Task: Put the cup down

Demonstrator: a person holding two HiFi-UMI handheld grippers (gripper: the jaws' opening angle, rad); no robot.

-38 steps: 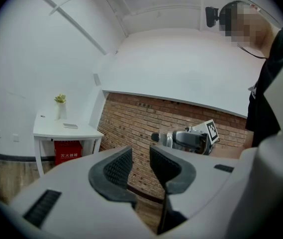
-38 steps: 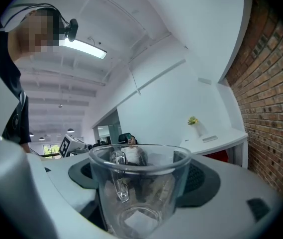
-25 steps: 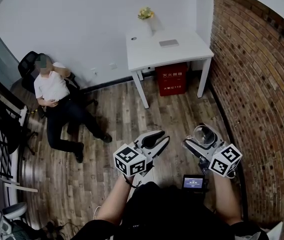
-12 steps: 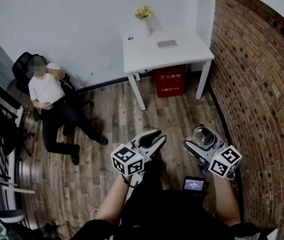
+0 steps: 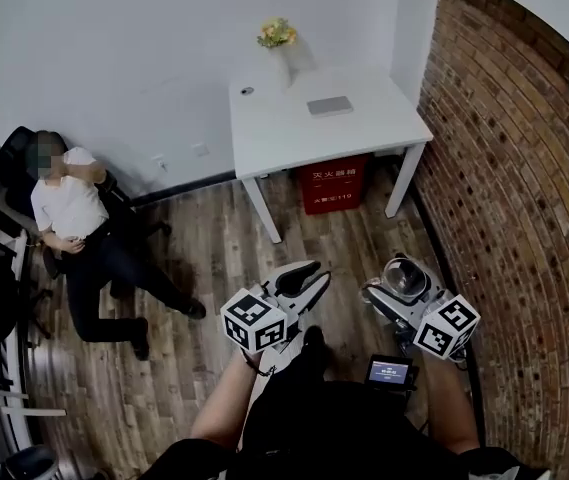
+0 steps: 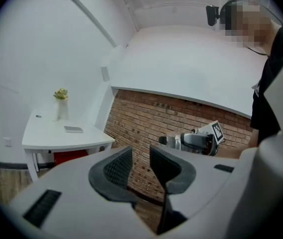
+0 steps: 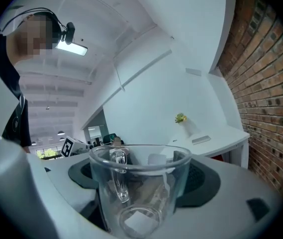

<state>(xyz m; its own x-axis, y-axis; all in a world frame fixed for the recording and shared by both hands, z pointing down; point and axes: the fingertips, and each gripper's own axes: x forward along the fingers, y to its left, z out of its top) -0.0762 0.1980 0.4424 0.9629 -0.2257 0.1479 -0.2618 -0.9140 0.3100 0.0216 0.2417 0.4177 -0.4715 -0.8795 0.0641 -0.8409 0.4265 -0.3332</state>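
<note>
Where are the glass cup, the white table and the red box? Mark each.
glass cup (image 7: 146, 193): right gripper view, on its clear front wall.
white table (image 5: 294, 138): head view, on a bare part of its top.
red box (image 5: 334, 186): head view, on its front face.

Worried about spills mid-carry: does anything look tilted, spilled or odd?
Nothing stands out. The glass cup sits upright and looks empty in the right gripper; the left gripper carries nothing; the white table ahead looks tidy.

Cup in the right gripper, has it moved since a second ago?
Yes, the cup has come nearer the white table, its front leg now closer.
</note>
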